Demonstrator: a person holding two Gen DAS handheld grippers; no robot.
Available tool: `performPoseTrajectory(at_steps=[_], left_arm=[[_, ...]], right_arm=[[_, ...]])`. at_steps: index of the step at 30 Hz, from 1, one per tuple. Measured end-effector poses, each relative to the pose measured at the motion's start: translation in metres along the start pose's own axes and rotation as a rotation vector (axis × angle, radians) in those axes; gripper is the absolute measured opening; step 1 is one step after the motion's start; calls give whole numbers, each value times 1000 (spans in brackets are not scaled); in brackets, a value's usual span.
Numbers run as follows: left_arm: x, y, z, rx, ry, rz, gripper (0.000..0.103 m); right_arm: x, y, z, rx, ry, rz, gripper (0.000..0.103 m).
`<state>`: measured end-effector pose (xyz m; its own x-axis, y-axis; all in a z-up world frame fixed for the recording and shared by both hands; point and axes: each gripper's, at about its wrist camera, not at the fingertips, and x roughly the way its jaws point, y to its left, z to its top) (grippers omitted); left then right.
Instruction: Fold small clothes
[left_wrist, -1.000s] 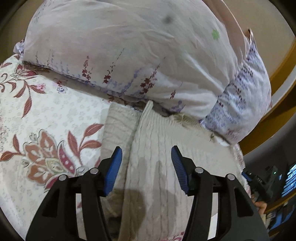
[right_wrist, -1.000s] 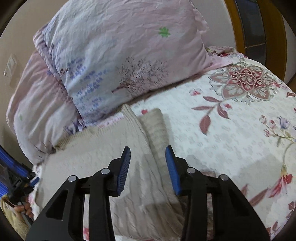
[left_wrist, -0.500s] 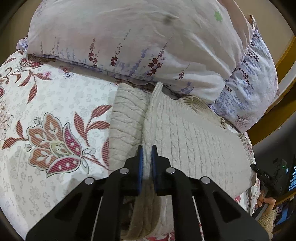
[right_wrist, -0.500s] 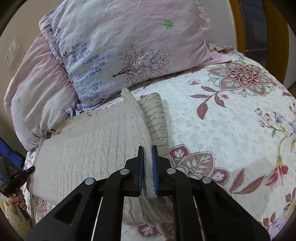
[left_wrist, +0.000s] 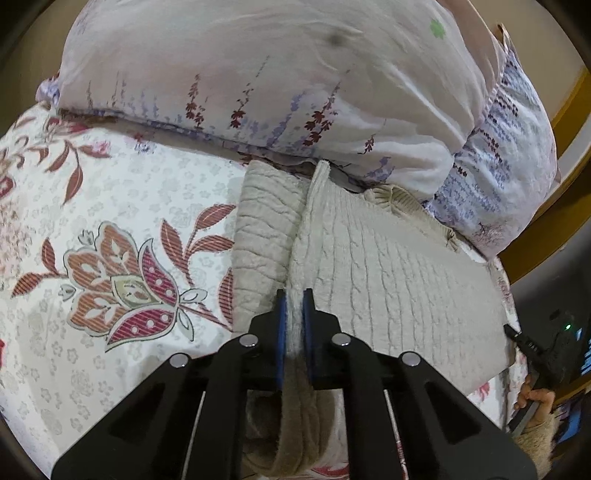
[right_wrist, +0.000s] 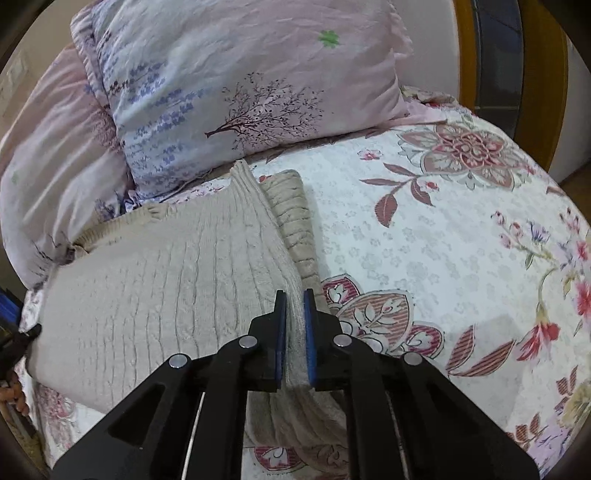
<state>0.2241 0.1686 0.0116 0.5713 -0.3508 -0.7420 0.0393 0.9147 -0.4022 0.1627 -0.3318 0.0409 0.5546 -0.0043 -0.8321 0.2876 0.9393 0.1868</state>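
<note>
A beige cable-knit sweater (left_wrist: 388, 273) lies on the floral bedspread (left_wrist: 110, 221), its body stretched flat between the two grippers. My left gripper (left_wrist: 293, 317) is shut on a raised fold of the knit along one side, next to a folded sleeve (left_wrist: 266, 221). My right gripper (right_wrist: 294, 319) is shut on the opposite side fold of the sweater (right_wrist: 155, 280), beside the other sleeve (right_wrist: 295, 218). The cloth under both grippers bunches and hangs down.
Two pink floral pillows (right_wrist: 229, 85) lean at the bed's head just beyond the sweater, one large in the left view (left_wrist: 277, 74). A wooden bed frame (right_wrist: 535, 74) stands behind. The other gripper and a hand show at the edge (left_wrist: 539, 354).
Both grippers went from open over the sweater's side folds to shut on them and have lifted the folds slightly; the view has pulled back from the pillows.
</note>
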Motion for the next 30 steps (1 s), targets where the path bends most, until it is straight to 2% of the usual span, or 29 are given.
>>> performPoseTrajectory(at_steps=[1, 2, 5, 7, 8, 10, 13, 16, 17, 19, 20, 24, 28, 30], left_arm=[[-1, -1, 0, 4, -2, -1, 14], [-2, -1, 1, 3, -3, -3, 16], [-12, -5, 2, 1, -48, 4, 34], [-18, -12, 4, 15, -83, 9, 43], [-22, -18, 3, 30, -102, 6, 44], [-25, -32, 2, 70, -120, -11, 53], [-20, -57, -3, 150, -110, -35, 59], [-7, -72, -11, 217, -79, -11, 63], [-3, -73, -14, 224, -67, -5, 63], [8, -72, -18, 228, -27, 11, 66], [14, -71, -21, 234, -12, 22, 66], [15, -80, -27, 308, -26, 49, 75], [3, -73, -20, 249, -55, 9, 80], [-10, -58, -10, 168, -96, -18, 84]], right_arm=[[-1, 1, 0, -7, 0, -7, 10], [-3, 2, 1, -11, -3, -12, 15], [-15, 7, 3, -21, -50, -32, 30], [-25, 20, 3, -65, -96, -17, 32], [-27, 30, 3, -98, -105, 3, 33], [-25, 47, 3, -149, -94, 38, 33], [-13, 75, -3, -224, -58, 90, 33], [-2, 96, -11, -265, -27, 114, 33], [3, 101, -14, -280, -8, 115, 38], [14, 109, -22, -311, 30, 90, 45], [17, 112, -27, -337, 15, 68, 46], [13, 120, -31, -397, -10, 20, 47], [8, 120, -28, -365, -21, 47, 47], [6, 125, -27, -364, -39, 80, 50]])
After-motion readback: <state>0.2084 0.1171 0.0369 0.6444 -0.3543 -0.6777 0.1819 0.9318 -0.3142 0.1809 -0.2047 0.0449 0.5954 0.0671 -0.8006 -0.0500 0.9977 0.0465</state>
